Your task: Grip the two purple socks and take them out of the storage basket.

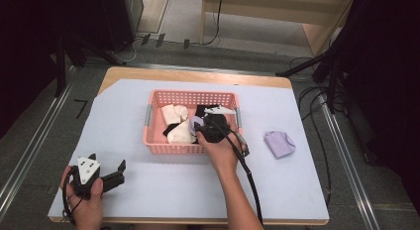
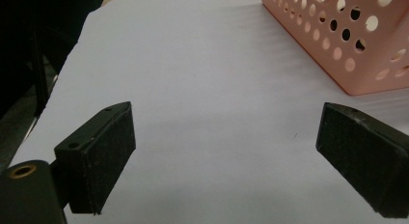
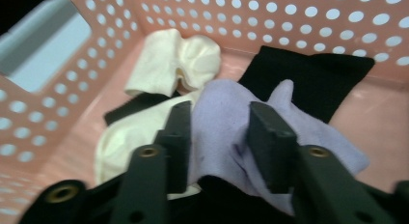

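Note:
A pink perforated basket (image 1: 190, 94) stands at the middle of the white-covered table and holds cream, black and lilac cloths. My right gripper (image 1: 205, 126) reaches down into the basket; its jaws (image 3: 219, 110) are closed on a bunched lilac cloth (image 3: 217, 132). Under and beside that cloth lie a cream cloth (image 3: 169, 64) and a black cloth (image 3: 308, 79). A second folded lilac cloth (image 1: 279, 143) lies on the table right of the basket. My left gripper (image 1: 106, 160) rests at the front left, held in a hand, its jaws (image 2: 224, 137) wide apart over bare table.
The basket's corner (image 2: 347, 45) stands ahead and to the right of the left gripper. A cable (image 1: 250, 180) trails from the right gripper along the forearm. Dark stands and cables surround the table on the floor.

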Demonstrator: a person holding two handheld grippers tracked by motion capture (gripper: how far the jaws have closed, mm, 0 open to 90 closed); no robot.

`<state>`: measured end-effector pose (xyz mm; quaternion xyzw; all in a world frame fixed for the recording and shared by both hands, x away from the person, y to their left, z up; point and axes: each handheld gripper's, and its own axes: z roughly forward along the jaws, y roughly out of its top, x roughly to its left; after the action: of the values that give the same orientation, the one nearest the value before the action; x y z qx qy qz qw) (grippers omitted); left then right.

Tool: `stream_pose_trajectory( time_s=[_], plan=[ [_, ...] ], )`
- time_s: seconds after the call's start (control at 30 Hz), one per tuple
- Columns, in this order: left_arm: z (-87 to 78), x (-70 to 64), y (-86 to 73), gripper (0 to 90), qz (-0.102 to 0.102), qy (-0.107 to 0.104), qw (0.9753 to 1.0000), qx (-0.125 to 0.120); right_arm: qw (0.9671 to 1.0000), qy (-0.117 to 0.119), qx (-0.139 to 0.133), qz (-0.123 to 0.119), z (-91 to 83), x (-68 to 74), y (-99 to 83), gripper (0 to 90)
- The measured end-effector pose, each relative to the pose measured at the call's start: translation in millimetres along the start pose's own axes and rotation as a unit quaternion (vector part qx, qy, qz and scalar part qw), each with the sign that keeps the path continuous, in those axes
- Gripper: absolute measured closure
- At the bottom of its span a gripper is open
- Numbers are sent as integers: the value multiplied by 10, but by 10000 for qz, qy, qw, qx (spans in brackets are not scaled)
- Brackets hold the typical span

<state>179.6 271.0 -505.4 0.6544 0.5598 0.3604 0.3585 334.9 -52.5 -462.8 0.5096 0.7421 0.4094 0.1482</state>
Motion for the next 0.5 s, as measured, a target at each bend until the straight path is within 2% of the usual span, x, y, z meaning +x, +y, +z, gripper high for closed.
stream_pose_trajectory(
  time_s=[0.1,0.17,0.23,0.33,0.37,0.4,0.5],
  plan=[
    [1,-2,-1,75,6,-9,10000,-12,9998,20,109,147,45,23,2,433],
    [3,-2,0,75,6,-9,10000,1,9997,-110,159,149,78,26,6,431],
    [5,-3,-1,75,7,-14,10000,-11,9991,-296,271,150,104,7,7,529],
    [7,-2,1,75,7,-15,10000,5,9976,-508,475,75,132,-21,-20,753],
    [7,0,1,74,-4,-13,10000,14,9973,-551,486,45,129,-23,-29,786],
    [6,2,1,75,-13,-19,10000,15,9978,-535,382,78,114,-28,-37,826],
    [7,12,3,74,-36,-49,10000,25,9985,-469,177,202,48,-47,-22,848]
  ],
)
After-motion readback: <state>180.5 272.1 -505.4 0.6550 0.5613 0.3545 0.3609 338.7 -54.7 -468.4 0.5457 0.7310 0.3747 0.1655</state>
